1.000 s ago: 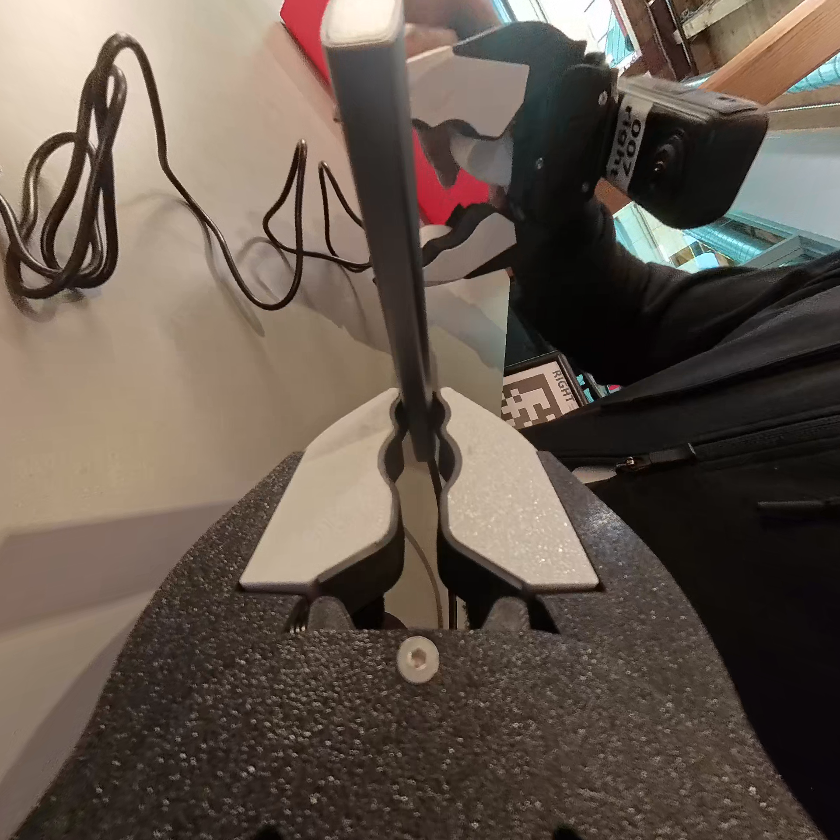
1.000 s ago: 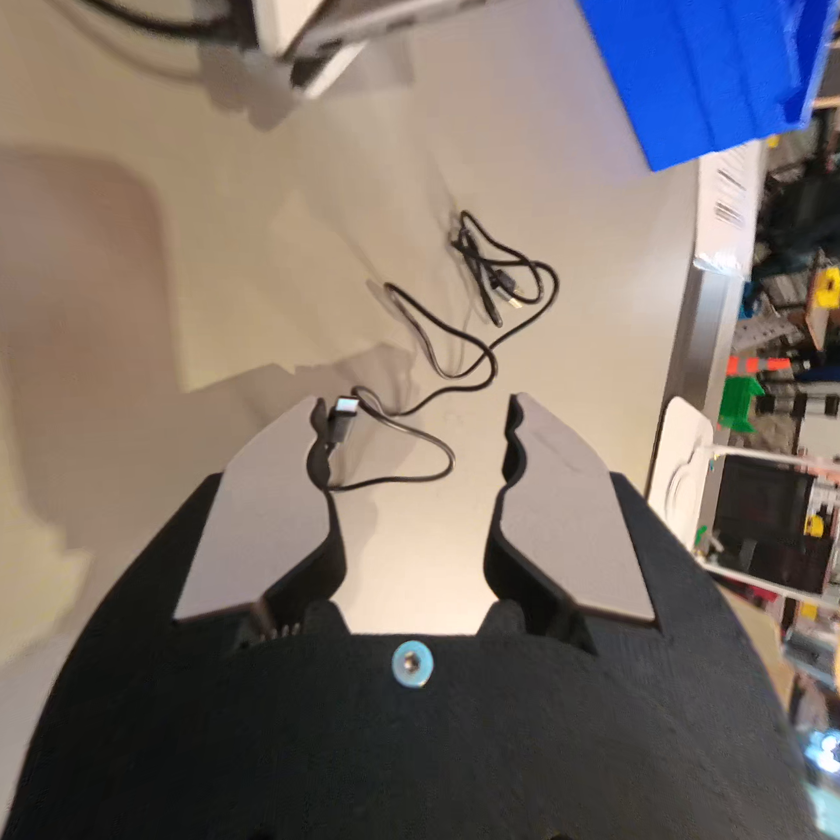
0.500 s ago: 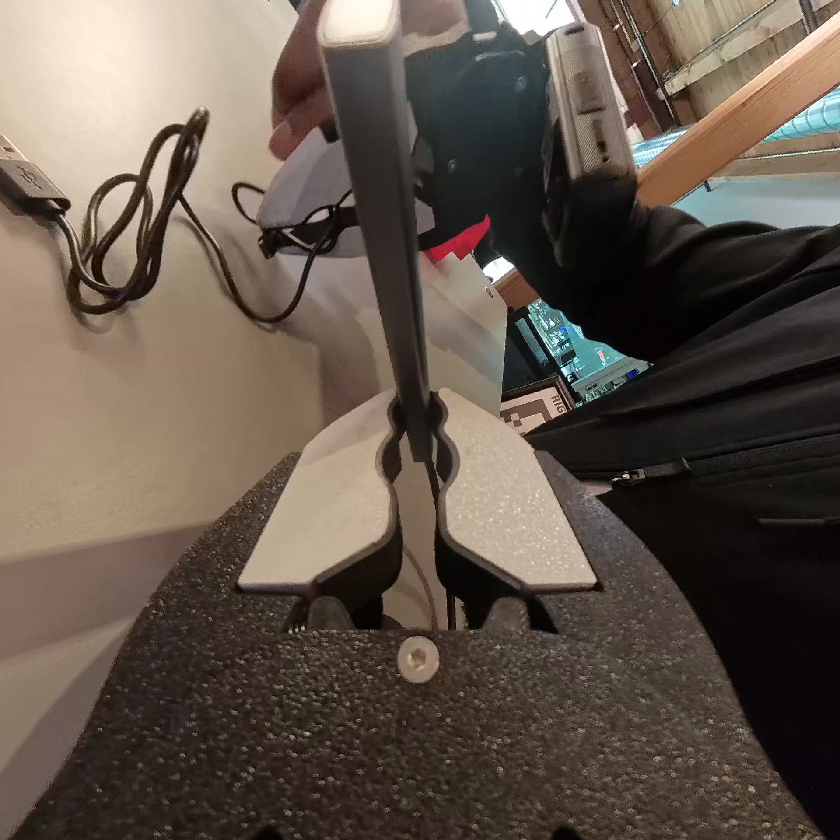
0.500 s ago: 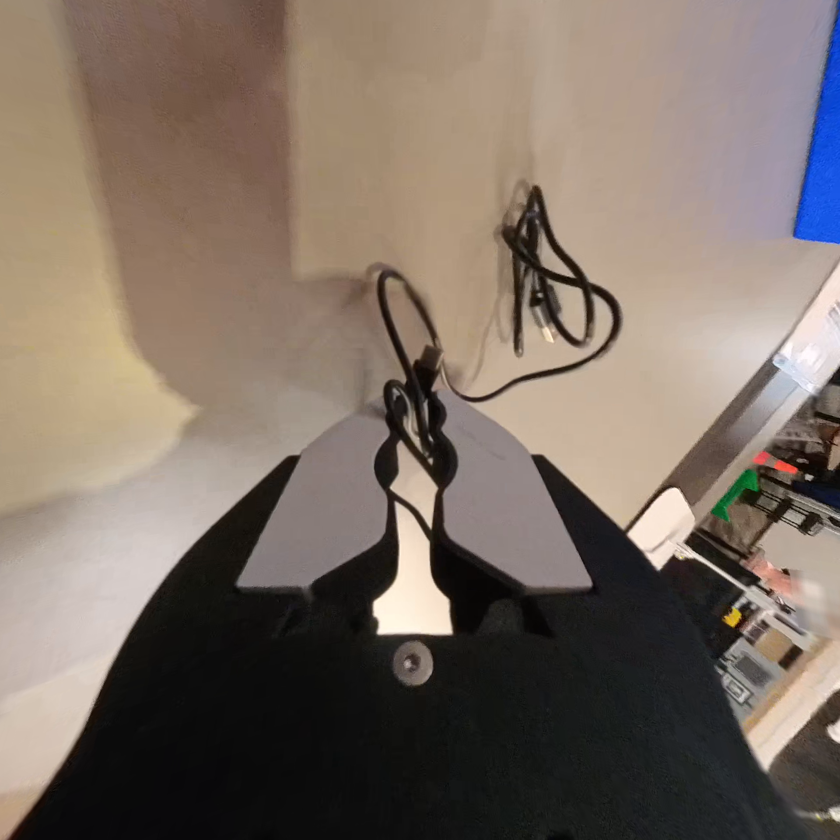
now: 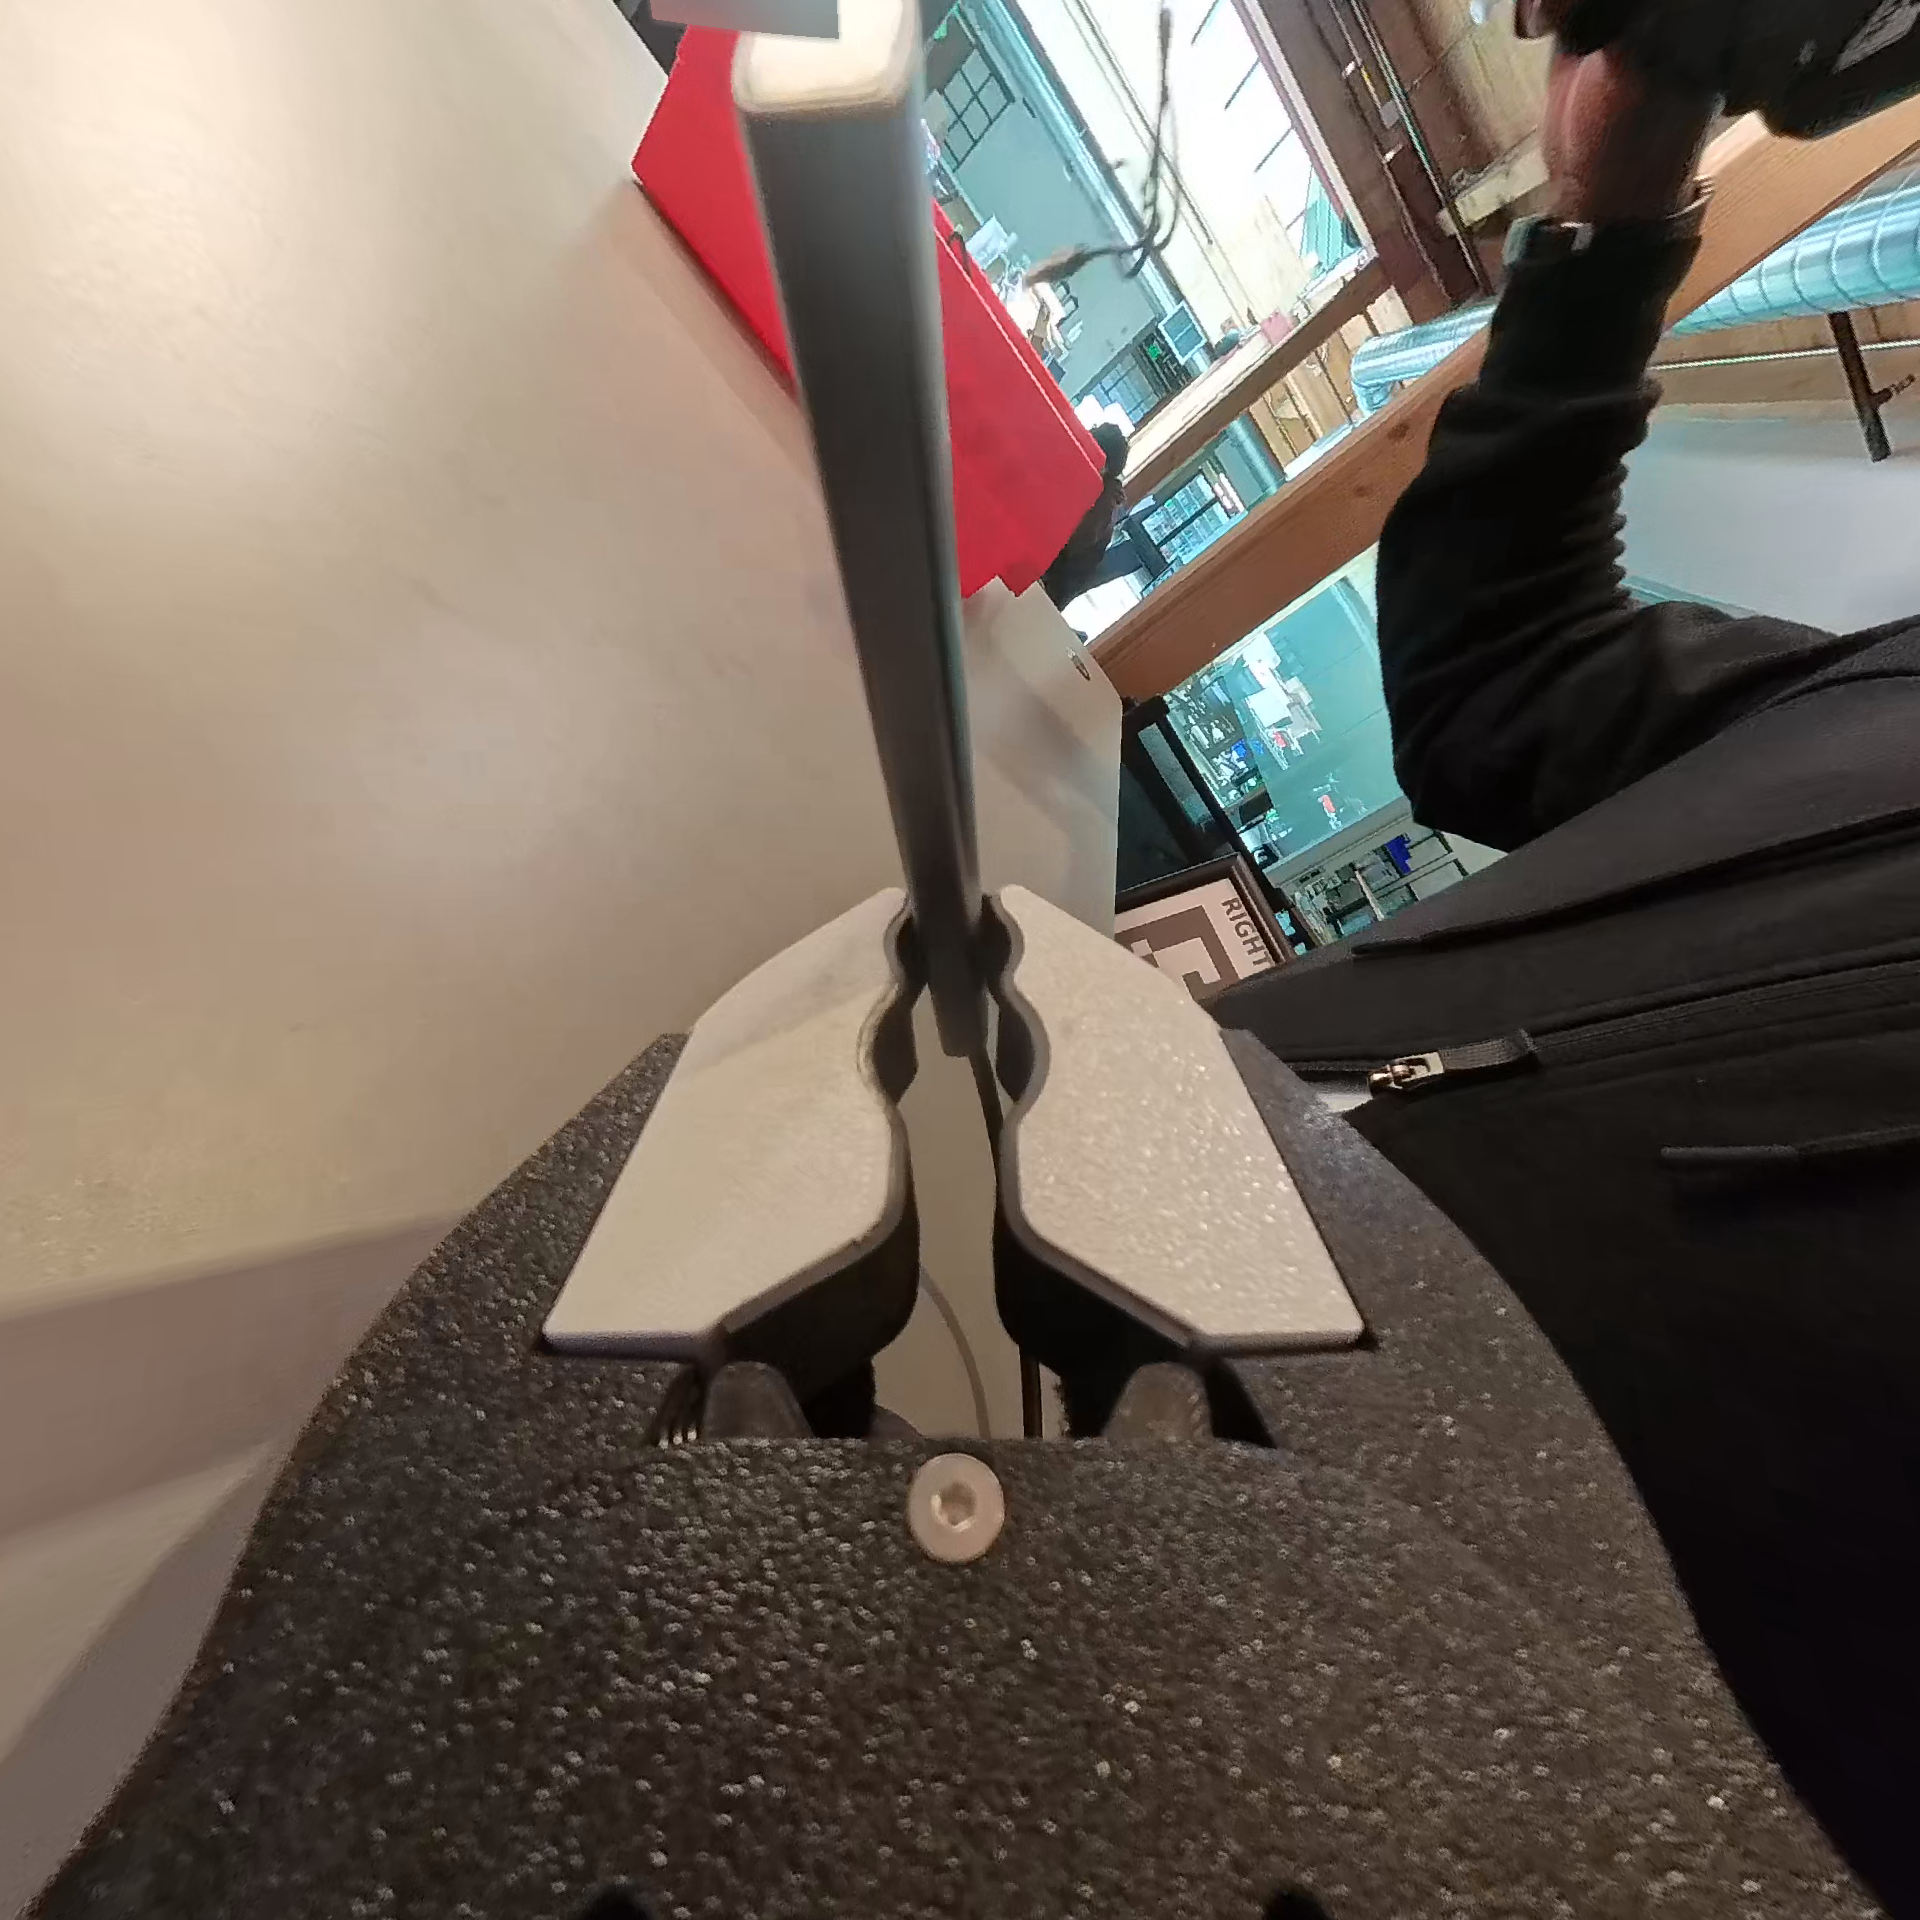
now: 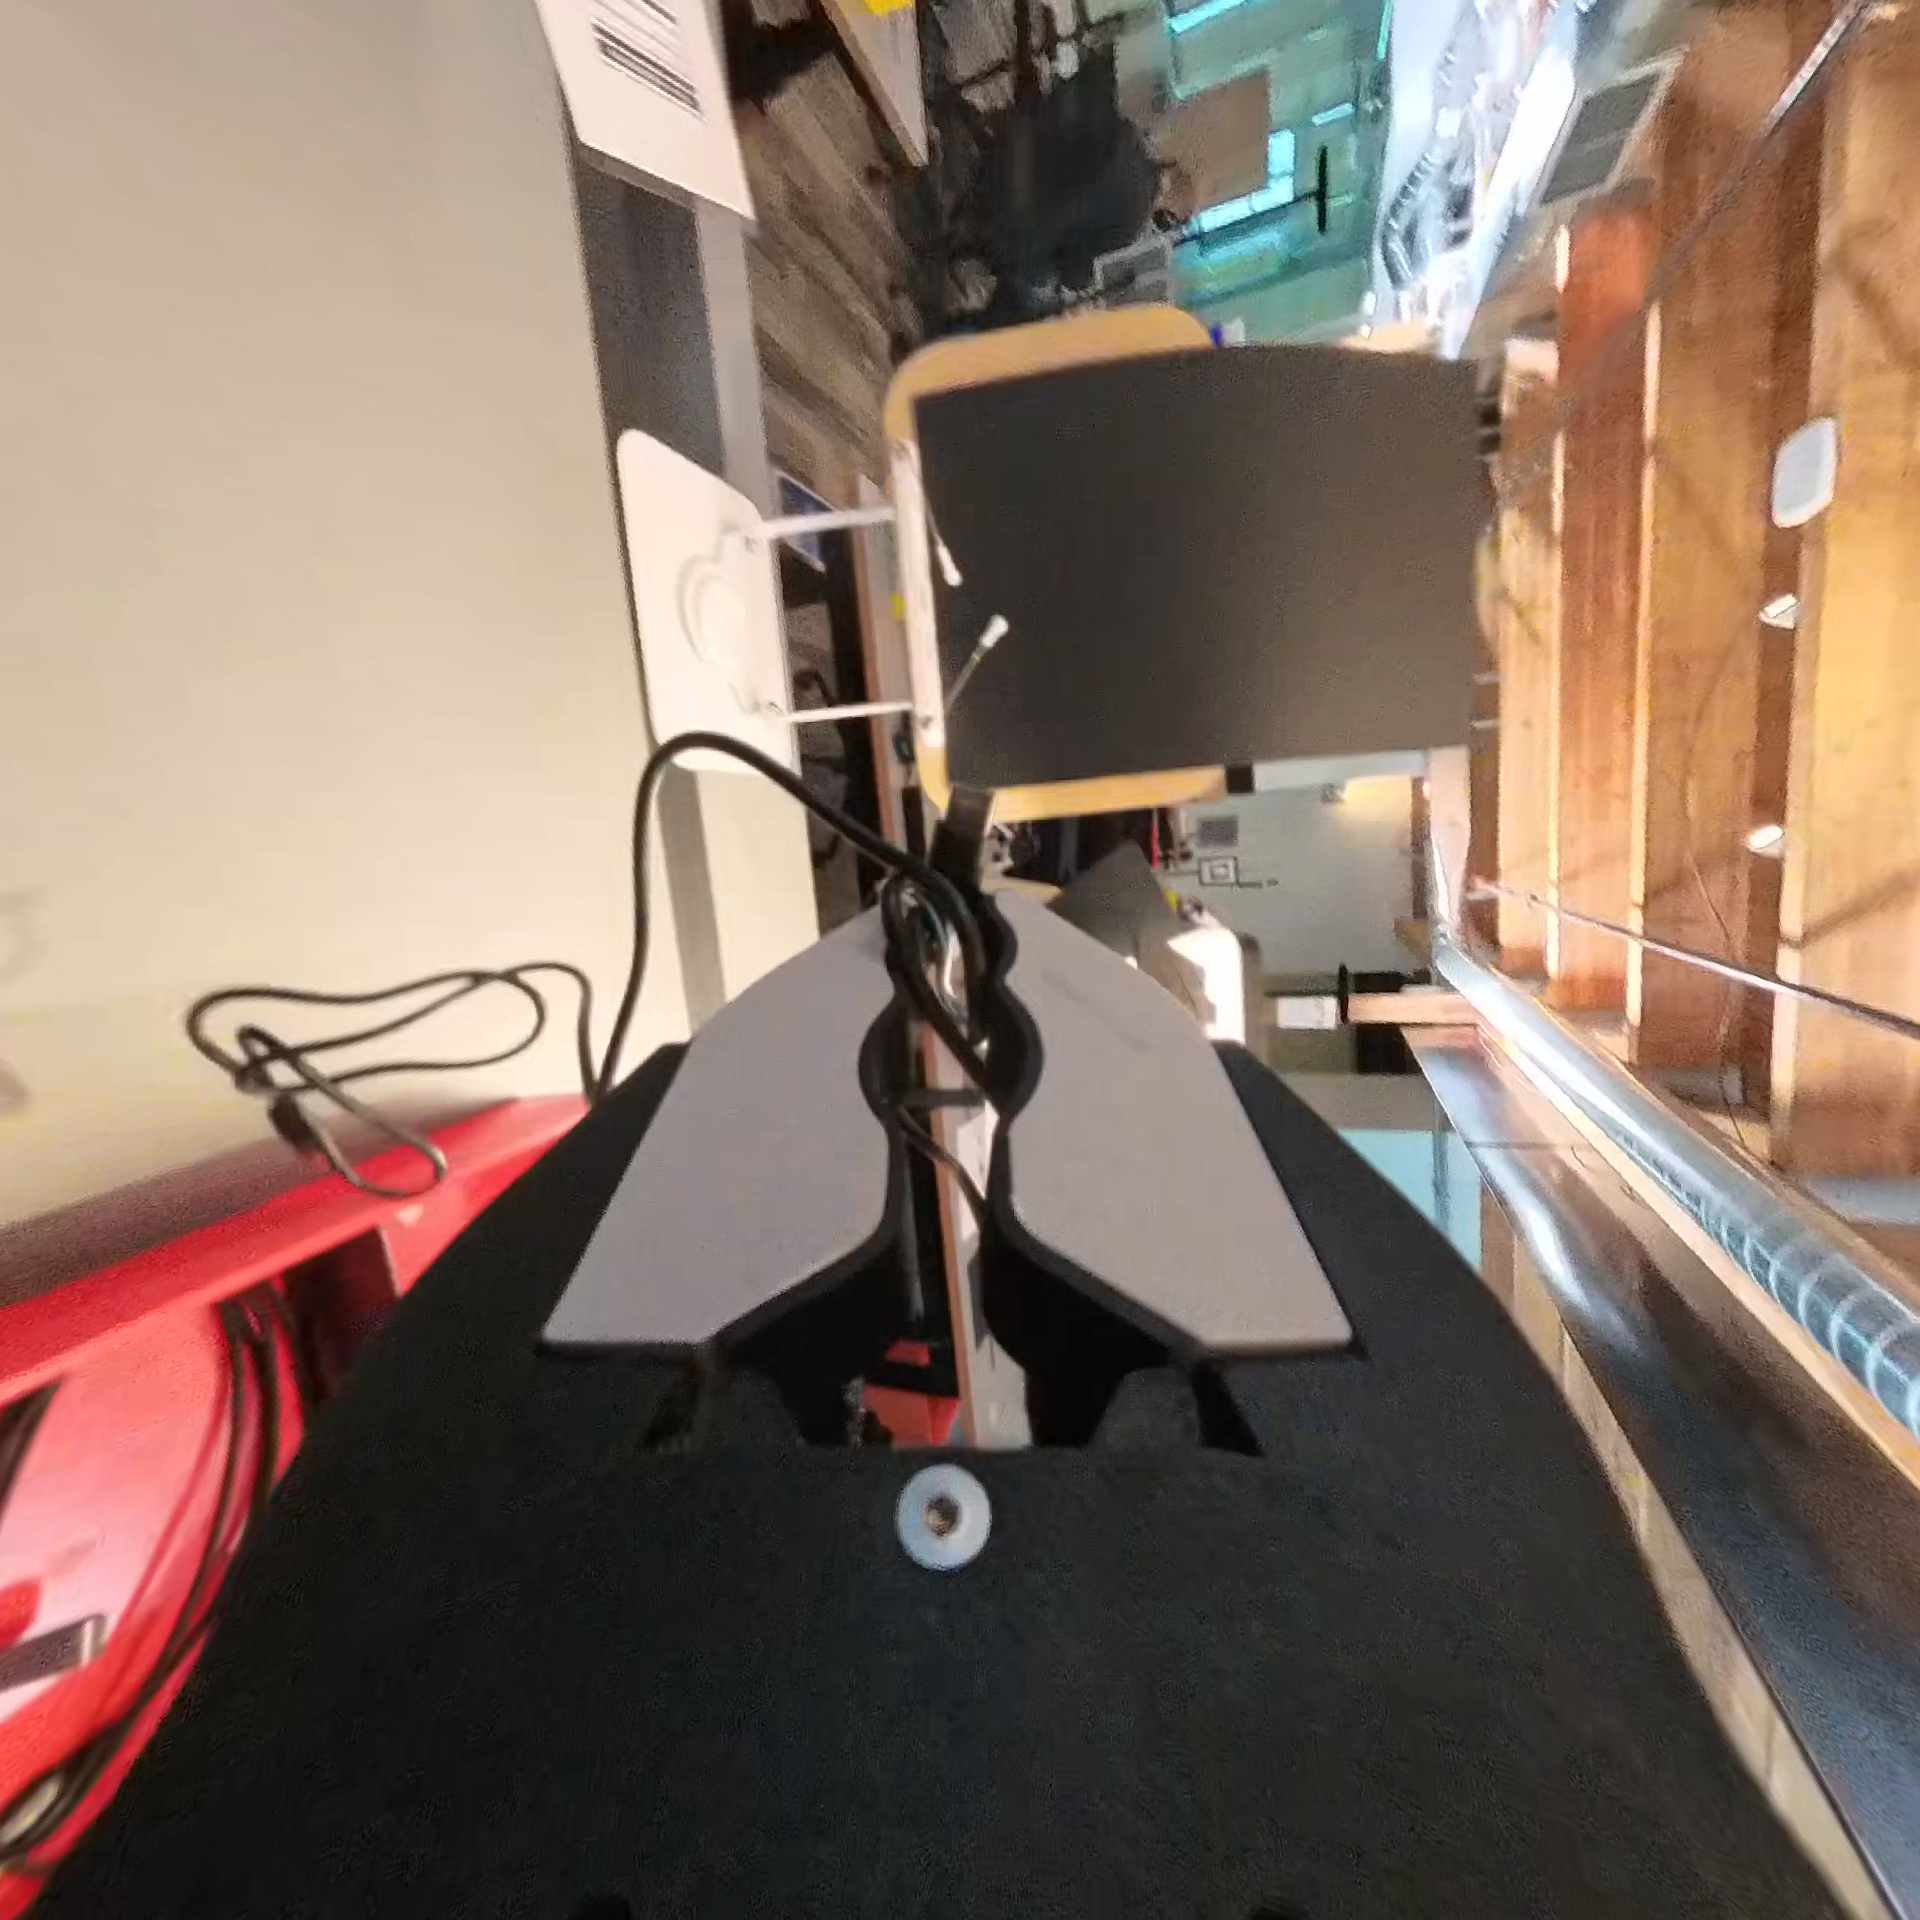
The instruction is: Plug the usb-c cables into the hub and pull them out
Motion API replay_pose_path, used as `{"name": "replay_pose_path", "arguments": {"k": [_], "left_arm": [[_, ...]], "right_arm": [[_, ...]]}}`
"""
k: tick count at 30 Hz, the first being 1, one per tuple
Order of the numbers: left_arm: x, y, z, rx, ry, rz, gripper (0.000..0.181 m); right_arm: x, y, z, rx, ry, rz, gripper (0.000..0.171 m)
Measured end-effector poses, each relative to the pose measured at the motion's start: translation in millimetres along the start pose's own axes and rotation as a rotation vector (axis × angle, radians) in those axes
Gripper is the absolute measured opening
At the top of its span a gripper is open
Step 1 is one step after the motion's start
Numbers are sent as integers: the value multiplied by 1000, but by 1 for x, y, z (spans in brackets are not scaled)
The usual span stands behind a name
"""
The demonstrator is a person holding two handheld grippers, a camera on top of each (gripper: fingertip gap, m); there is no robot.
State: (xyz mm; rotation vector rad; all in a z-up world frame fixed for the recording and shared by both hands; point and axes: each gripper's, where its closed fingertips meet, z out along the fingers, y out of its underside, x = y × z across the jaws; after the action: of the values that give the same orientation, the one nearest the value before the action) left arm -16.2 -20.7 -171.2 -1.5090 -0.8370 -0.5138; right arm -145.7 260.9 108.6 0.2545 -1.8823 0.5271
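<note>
Red bin [image 5: 987, 343] crowds the hub's [image 5: 883, 520] far side.

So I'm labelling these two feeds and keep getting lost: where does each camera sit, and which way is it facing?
Left wrist view: on the left gripper, looking along its fingers, shut on the slim grey metal hub, across the pale tabletop; a black sleeve shows at right.
Right wrist view: on the right gripper, shut on the thin black usb-c cable, facing off the table edge toward a dark-backed chair.
Shared: the red plastic bin and tabletop.
</note>
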Motion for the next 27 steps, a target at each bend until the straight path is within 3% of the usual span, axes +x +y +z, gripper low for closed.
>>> {"name": "replay_pose_path", "arguments": {"k": [3,6,10,14,16,18,22,25,27], "left_arm": [[1,2,1,-18,7,1,11],[2,3,2,-25,10,5,11],[3,3,1,-21,13,8,11],[4,3,1,-22,18,10,11],[3,3,1,-20,13,7,11],[2,2,1,-15,-1,5,11],[-5,-11,0,54,-46,-11,11],[3,-39,-1,188,-5,-27,11],[12,-58,1,257,23,-2,11]], "right_arm": [[28,39,-40,-119,53,44,8],[22,79,-58,-222,33,117,9],[-42,130,-45,-336,-110,234,9],[-150,182,-17,-500,-380,374,12],[-185,203,-14,-612,-461,397,35],[-189,204,-14,-635,-467,462,53],[-146,178,-19,-584,-330,500,60],[-130,133,-14,-499,-292,473,61],[-143,84,2,-391,-335,483,60]]}}
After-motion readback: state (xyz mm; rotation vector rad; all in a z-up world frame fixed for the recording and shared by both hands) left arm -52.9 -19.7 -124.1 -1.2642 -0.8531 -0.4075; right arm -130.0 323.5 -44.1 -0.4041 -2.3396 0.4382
